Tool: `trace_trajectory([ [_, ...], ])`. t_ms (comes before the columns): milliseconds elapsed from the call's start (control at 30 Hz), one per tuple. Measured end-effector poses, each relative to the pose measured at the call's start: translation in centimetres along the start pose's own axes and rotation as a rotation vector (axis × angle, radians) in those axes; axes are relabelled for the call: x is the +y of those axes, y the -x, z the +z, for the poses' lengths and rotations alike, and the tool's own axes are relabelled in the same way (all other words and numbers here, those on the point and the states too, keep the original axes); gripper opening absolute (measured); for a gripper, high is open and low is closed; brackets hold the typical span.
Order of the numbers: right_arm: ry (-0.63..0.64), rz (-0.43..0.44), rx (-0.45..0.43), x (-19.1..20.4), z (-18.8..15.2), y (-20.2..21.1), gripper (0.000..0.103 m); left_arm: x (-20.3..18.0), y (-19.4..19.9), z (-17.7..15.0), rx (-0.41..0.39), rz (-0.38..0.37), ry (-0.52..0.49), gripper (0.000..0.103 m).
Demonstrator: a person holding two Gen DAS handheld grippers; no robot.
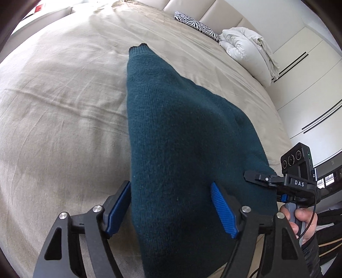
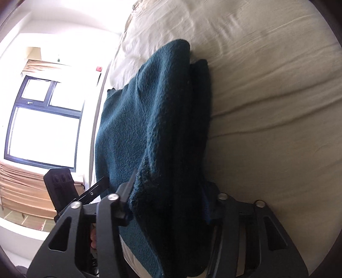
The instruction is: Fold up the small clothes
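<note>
Left gripper (image 1: pixel 171 210) stands wide over the teal sweater (image 1: pixel 181 132), pads clear of it; right gripper (image 2: pixel 168 205) narrow, bunched knit between, whether gripped I cannot tell. Sweater lies folded long on the beige bed (image 1: pixel 64 85); cross-fold apparently remains

This is a bedroom in a home. A wide bed covered with a wrinkled beige sheet (image 1: pixel 64 96) fills most of both views. At its far end stands a padded cream headboard (image 1: pixel 213 15), with a black-and-white zebra-striped pillow (image 1: pixel 196 24) and a bunched white duvet (image 1: pixel 245 47) beside it. On one side there is a tall white wardrobe with long dark handles (image 1: pixel 310 85). On the other side there is a bright window with a dark frame (image 2: pixel 42 119), and folded tan blinds (image 2: pixel 21 188) below it.
</note>
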State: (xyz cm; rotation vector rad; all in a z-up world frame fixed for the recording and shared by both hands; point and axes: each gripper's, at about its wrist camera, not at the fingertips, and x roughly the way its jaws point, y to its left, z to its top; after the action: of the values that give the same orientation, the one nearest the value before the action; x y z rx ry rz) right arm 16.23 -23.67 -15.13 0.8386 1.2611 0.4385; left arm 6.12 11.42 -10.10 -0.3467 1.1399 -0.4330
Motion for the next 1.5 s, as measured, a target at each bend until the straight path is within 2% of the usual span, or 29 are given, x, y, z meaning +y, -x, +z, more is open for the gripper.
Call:
trace_trajectory([
  [33, -0.023, 0.014, -0.004, -0.2, -0.1, 0.1, 0.029, 0.0, -0.1, 0.3, 0.013, -0.018, 0.005, 0.057],
  [133, -0.076, 0.067, -0.009, -0.1, -0.6, 0.7, 0.025, 0.3, 0.1, 1.2, 0.045, -0.031, 0.016, 0.044],
  [200, -0.087, 0.115, -0.013, 0.7, -1.0, 1.5, 0.024, 0.1, 0.7, 1.5, 0.056, -0.032, 0.003, 0.042],
  [267, -0.072, 0.139, -0.015, 2.0, -1.5, 1.9, 0.024, -0.1, 1.3, 1.7, 0.056, -0.017, -0.014, 0.041],
  [333, -0.055, 0.123, -0.015, 2.4, -1.8, 1.8, 0.024, 0.4, 1.2, 1.7, 0.069, -0.021, -0.008, 0.042],
  [433, -0.104, 0.03, -0.005, -0.8, -1.4, 0.6, 0.024, 1.7, 0.1, 0.9, 0.092, -0.059, 0.039, 0.047],
  [500, -0.167, 0.117, 0.001, -2.9, -1.5, 0.2, 0.023, 2.0, 0.1, 0.3, 0.069, -0.073, 0.049, 0.051],
  [533, -0.154, 0.125, -0.006, -2.8, -1.7, 0.5, 0.022, 2.2, 0.2, 0.1, 0.057, -0.085, 0.054, 0.052],
  [667, -0.089, 0.025, -0.021, -1.0, -2.1, 1.6, 0.028, 2.7, 0.7, -0.3, 0.027, -0.113, 0.075, 0.053],
  [767, -0.029, -0.086, -0.07, 0.6, -2.6, 3.7, 0.031, 2.5, 2.5, -0.8, -0.023, -0.054, 0.051, 0.055],
  [867, 0.004, -0.111, -0.145, 2.2, -3.5, 6.6, 0.031, 1.8, 4.7, -0.6, -0.102, 0.018, 0.021, 0.054],
  [900, 0.019, -0.1, -0.162, 2.8, -3.8, 7.5, 0.031, 1.4, 5.4, -0.5, -0.129, 0.037, 0.014, 0.054],
  [967, 0.061, -0.037, -0.162, 4.1, -4.5, 8.7, 0.033, 0.2, 6.4, -0.2, -0.169, 0.022, -0.023, 0.054],
  [1067, 0.103, 0.099, -0.105, 5.3, -5.3, 8.2, 0.033, -2.3, 6.4, -0.1, -0.191, 0.023, -0.124, 0.055],
  [1167, 0.076, 0.076, -0.047, 4.7, -5.9, 5.7, 0.033, -3.0, 4.5, -0.6, -0.138, 0.014, -0.149, 0.056],
  [1300, -0.001, 0.077, -0.005, 1.5, -6.2, 3.6, 0.031, -2.7, 4.2, -1.5, -0.145, -0.012, -0.138, 0.056],
  [1433, -0.037, 0.184, -0.045, -0.7, -6.4, 3.4, 0.029, -2.8, 5.3, -2.0, -0.175, -0.013, -0.141, 0.056],
  [1500, -0.03, 0.19, -0.063, -0.9, -6.9, 4.1, 0.03, -2.8, 6.2, -2.5, -0.202, -0.011, -0.145, 0.058],
])
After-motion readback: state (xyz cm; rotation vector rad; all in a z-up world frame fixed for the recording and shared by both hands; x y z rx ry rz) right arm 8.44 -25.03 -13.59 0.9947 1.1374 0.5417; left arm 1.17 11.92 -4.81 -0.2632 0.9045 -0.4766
